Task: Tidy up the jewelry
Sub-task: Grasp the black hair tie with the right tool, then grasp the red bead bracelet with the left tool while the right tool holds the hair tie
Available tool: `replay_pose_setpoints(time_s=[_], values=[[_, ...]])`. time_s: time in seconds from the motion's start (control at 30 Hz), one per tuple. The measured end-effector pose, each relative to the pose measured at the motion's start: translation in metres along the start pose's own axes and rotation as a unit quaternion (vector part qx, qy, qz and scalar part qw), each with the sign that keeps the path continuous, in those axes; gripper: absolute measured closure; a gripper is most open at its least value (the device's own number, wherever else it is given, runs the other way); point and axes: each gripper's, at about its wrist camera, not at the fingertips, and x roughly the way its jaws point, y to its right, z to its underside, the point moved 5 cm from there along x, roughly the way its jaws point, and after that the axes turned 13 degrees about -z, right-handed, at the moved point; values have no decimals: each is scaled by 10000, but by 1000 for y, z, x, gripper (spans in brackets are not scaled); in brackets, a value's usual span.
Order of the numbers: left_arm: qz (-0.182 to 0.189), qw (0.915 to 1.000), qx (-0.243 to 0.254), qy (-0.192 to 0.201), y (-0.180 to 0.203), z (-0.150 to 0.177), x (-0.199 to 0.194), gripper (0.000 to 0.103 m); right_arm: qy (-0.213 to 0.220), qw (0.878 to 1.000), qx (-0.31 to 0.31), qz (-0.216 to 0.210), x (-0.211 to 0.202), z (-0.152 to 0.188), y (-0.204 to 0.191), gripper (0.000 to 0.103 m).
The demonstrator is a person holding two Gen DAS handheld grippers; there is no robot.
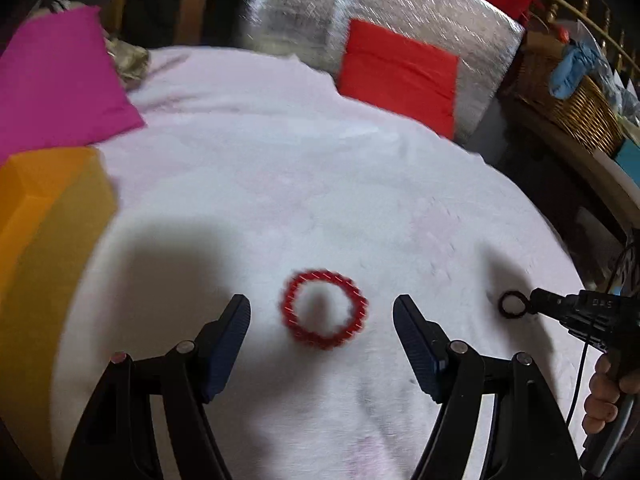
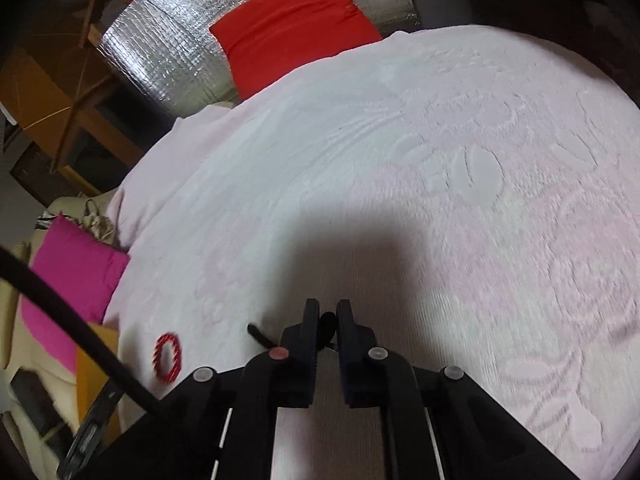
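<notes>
A red beaded bracelet [image 1: 323, 309] [image 2: 168, 357] lies flat on the pale pink blanket [image 1: 280, 168]. My left gripper [image 1: 321, 306] hovers just over it, open, with one finger on each side and neither pad touching the beads. My right gripper [image 1: 538, 306] comes in from the right, held by a person's hand [image 1: 604, 396]. It is shut on a small black ring [image 1: 511, 305], which sticks out past its tip. In the right wrist view this gripper [image 2: 327, 314] has its pads nearly together, with a dark bit of the black ring [image 2: 327, 321] pinched between them.
An orange box [image 1: 48, 216] stands at the blanket's left edge, with a magenta cushion [image 1: 60, 76] behind it. A red cushion [image 1: 400, 76] leans on silver foil sheeting [image 1: 420, 12] at the back. A wicker basket [image 1: 580, 112] sits on a ledge to the right.
</notes>
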Motion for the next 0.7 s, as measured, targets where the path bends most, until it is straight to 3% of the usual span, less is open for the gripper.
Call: replay_pose_setpoints(time_s=[0.23,0.33,0.43,0.57,0.63,0.7], values=[[-95,9990,329,-300,26,13,23,30,-51,9995,212,-217,-21,11,4,93],[-157,9978,498,-412,33,21,32,59,-44,9997,195,-129,-23,12,7,92],[133,9976,491,-467,35,21,33,79,-80,9995,280,-107,-23,9,12,92],[210,9963,631,-541,32,24,28,94,-115,9988,423,-217,-22,5,16,90],[293,9953,676,-632,27,27,23,95,-197,9978,524,-342,-18,7,15,78],[320,9944,744,-678,23,29,17,95,-223,9976,537,-370,-15,9,12,77]])
